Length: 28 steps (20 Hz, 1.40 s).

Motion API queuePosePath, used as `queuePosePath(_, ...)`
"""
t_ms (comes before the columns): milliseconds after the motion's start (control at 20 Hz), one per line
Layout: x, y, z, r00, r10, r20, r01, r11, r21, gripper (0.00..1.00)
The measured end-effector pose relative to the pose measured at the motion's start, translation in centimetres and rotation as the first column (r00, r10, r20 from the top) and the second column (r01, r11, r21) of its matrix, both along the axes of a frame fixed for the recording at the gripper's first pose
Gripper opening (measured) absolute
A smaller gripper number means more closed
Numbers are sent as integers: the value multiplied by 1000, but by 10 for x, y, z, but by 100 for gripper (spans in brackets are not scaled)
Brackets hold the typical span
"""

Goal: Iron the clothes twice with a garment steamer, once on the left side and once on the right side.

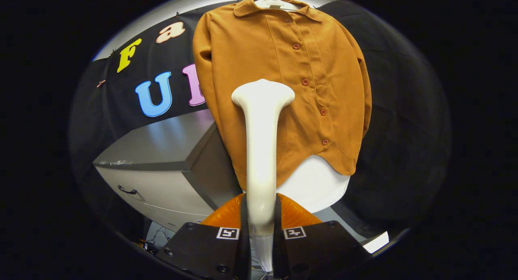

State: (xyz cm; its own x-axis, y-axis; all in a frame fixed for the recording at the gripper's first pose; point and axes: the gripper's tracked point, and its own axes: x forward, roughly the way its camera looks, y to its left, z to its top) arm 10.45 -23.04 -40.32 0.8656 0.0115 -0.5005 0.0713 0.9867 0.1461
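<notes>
**Steamer held up in front of the hanging shirt**

Both fingers (242, 231) of our gripper (260, 235) press against the handle of the steamer (261, 150), one on each side, with hardly any gap left beyond the width of the handle itself — so we have it clamped firmly. Each finger carries a small square marker on its upper face. From between the fingers the steamer rises straight up as a smooth pale stem, and it flares at the top into a wide head (263, 94).

Just behind the fingers, low down, we see an orange rounded shape (295, 215); we cannot tell what it is. Beyond it a white rounded surface (319, 187) shows below the hem of the shirt.

Ahead of us hangs the shirt (319, 69), a brown-orange one with a collar and a row of buttons down the front, on a white hanger (271, 1). The steamer head stands in front of the shirt's lower middle, to the side of the button row — whether it touches the cloth we cannot tell.

Off to one side stands a grey cabinet (162, 150) with a drawer handle (127, 190). Farthest back hangs the black cloth wall (396, 90).
</notes>
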Motion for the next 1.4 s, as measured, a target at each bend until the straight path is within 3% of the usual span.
queuePosePath(250, -25, 1, -11, 999, -6, -32, 6, 1000, 1, 25)
queuePosePath(500, -46, 0, 19, 1000, -17, 16, 16, 1000, 20, 25)
queuePosePath(850, -50, -22, 120, 979, -41, 198, 39, 999, 14, 25)
queuePosePath(1100, -51, -36, 202, 931, -61, 360, 62, 998, 8, 24)
queuePosePath(1400, -39, -56, 275, 879, -52, 473, 64, 998, -9, 24)
